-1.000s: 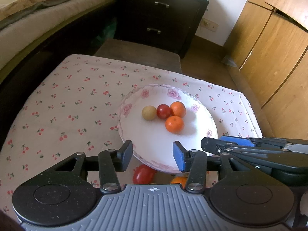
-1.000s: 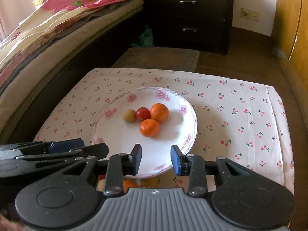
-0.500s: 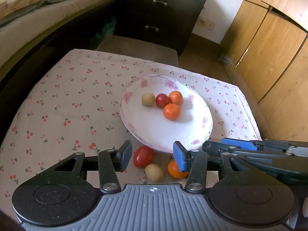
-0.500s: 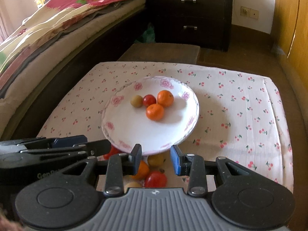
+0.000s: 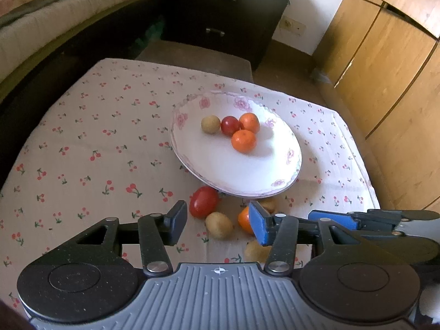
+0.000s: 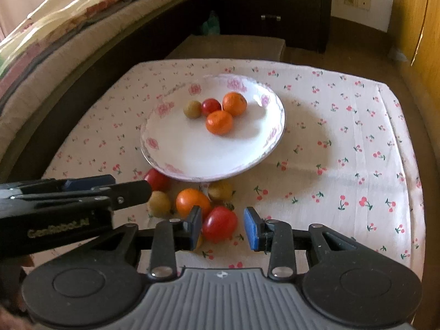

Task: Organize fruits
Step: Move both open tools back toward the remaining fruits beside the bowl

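The right gripper [image 6: 222, 227], jaws apart and empty, sits nearest a red tomato [image 6: 219, 223] lying just ahead between its fingertips on the cherry-print cloth [image 6: 343, 165], near the plate [image 6: 165, 148], while the left gripper [image 5: 218, 224] has just widened over a small brown fruit [image 5: 218, 225].

My white floral plate [image 6: 176, 151] holds two oranges [image 6: 219, 122], a red tomato [image 6: 211, 106] and a yellowish fruit [image 6: 192, 109], clustered together. Just below its near rim lie loose tomatoes [image 6: 220, 223], an orange [image 6: 191, 202] and more yellowish fruits [image 6: 159, 203].

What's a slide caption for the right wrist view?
Right gripper, jaws open, frames a red tomato among loose fruit on the cherry-print cloth, below the plate.
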Motion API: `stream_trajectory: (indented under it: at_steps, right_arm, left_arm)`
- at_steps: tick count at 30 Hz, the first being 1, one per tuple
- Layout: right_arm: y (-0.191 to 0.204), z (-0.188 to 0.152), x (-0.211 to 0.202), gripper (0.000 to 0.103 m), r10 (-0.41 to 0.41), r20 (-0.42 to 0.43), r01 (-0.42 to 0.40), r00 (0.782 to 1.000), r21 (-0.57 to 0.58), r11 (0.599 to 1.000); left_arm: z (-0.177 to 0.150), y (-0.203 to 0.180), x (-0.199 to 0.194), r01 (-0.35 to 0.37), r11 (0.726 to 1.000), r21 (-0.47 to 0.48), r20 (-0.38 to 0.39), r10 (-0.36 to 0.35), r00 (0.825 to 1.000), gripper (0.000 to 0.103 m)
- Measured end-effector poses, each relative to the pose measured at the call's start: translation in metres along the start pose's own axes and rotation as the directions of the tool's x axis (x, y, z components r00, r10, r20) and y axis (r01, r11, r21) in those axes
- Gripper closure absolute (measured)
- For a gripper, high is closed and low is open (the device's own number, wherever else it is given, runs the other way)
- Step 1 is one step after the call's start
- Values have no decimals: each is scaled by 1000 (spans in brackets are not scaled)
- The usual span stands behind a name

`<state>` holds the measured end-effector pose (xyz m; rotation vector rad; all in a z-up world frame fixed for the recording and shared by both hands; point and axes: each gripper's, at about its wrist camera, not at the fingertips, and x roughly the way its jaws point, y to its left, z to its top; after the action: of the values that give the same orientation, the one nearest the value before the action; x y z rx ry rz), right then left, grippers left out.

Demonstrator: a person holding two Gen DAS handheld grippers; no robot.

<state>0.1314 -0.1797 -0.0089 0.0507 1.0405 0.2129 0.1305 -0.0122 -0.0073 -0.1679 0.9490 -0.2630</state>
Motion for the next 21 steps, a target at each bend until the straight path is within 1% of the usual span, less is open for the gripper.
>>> stream_trajectory:
  at_steps: [9, 13, 16, 21]
  right_arm:
    - [-2, -1, 19, 68, 13, -52, -12, 999, 22, 1000]
    - [0, 1, 25, 68, 5, -60, -4, 998, 17, 1000]
    - [1, 0, 32, 68, 0, -80, 1, 997, 7, 1000]
    - [1, 1, 30, 68, -10, -75, 9, 997, -10, 1000]
  left_arm:
    - [0, 7, 3, -6, 1000, -24, -14, 6, 1000, 44]
    - [-1, 7, 5, -4, 1000, -25, -19, 4, 1000, 43]
    - [-1, 8, 6, -2, 1000, -25, -27, 2, 1000, 43]
    - [0, 9, 8, -2, 1000, -22, -32, 1, 999, 41]
